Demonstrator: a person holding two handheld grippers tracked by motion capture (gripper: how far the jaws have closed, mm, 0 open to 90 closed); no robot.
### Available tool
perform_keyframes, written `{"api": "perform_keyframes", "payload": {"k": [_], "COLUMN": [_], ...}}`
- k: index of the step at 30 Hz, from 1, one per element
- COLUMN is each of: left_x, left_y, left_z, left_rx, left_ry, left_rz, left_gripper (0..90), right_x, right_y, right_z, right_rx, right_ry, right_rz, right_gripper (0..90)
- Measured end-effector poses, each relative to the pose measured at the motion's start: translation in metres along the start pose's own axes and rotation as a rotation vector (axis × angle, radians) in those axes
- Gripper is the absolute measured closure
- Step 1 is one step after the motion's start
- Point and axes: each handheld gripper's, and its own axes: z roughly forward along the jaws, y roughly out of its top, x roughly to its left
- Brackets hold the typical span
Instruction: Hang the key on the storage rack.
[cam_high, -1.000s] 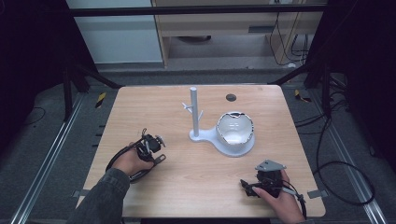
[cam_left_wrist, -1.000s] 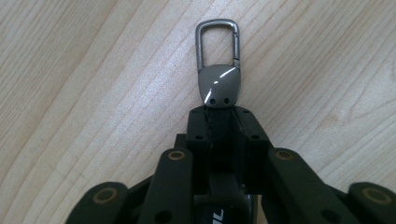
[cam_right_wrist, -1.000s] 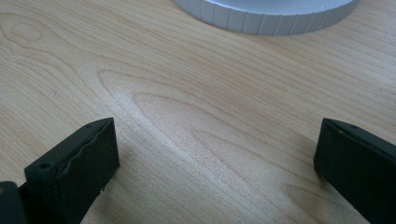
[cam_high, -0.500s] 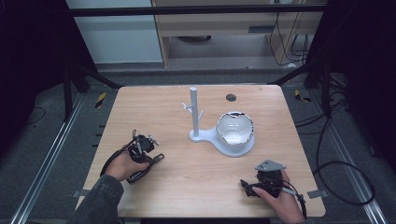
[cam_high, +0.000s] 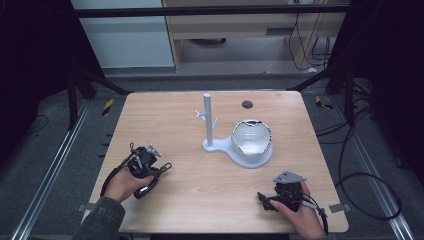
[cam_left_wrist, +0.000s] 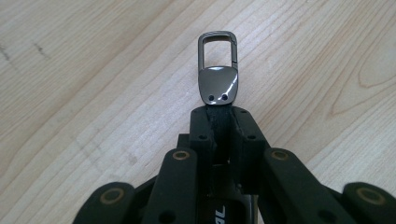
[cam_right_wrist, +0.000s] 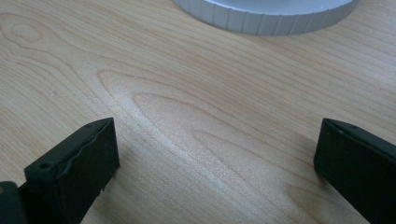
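Observation:
My left gripper (cam_high: 158, 168) rests low over the left part of the wooden table (cam_high: 170, 125), shut on the dark strap end of a grey metal key clip (cam_left_wrist: 218, 70). The clip's snap hook sticks out past the jaws, just above the wood. Near the front right edge, my right gripper (cam_high: 262, 200) lies in a hand, pointing left. In the right gripper view it (cam_right_wrist: 215, 154) stands open with bare wood between the jaws. A white stand has an upright post with small pegs (cam_high: 207, 122) and a round dish (cam_high: 251, 140).
The stand's ribbed white base (cam_right_wrist: 266, 14) lies just ahead of the right jaws. A dark round hole (cam_high: 247, 104) marks the tabletop behind the stand. Cables trail from both grippers. Dark floor and metal rails surround the table.
My left gripper has slid a little to the left across the table, still holding the clip. The right gripper has stayed where it was.

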Motion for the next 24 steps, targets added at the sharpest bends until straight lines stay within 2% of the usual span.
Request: {"api": "perform_keyframes", "payload": {"k": [4, 12, 17, 24], "left_x": [0.000, -0.006, -0.009, -0.011], "left_y": [-0.006, -0.011, -0.016, -0.024], "left_z": [-0.006, -0.018, -0.027, -0.034], "left_rx": [-0.054, -0.103, -0.133, -0.190], "left_ry": [0.003, 0.018, 0.041, 0.050], "left_rz": [-0.015, -0.010, 0.010, -0.004], "left_gripper": [80.0, 80.0, 80.0, 80.0], "right_x": [0.000, 0.001, 0.001, 0.001], "right_y": [0.001, 0.001, 0.002, 0.002], "right_z": [0.001, 0.001, 0.001, 0.002], "right_rx": [-0.001, 0.001, 0.000, 0.001], "right_ry": [-0.002, -0.002, -0.004, -0.008], "right_rz": [0.001, 0.009, 0.006, 0.012], "right_gripper": [0.3, 0.3, 0.3, 0.3]}}
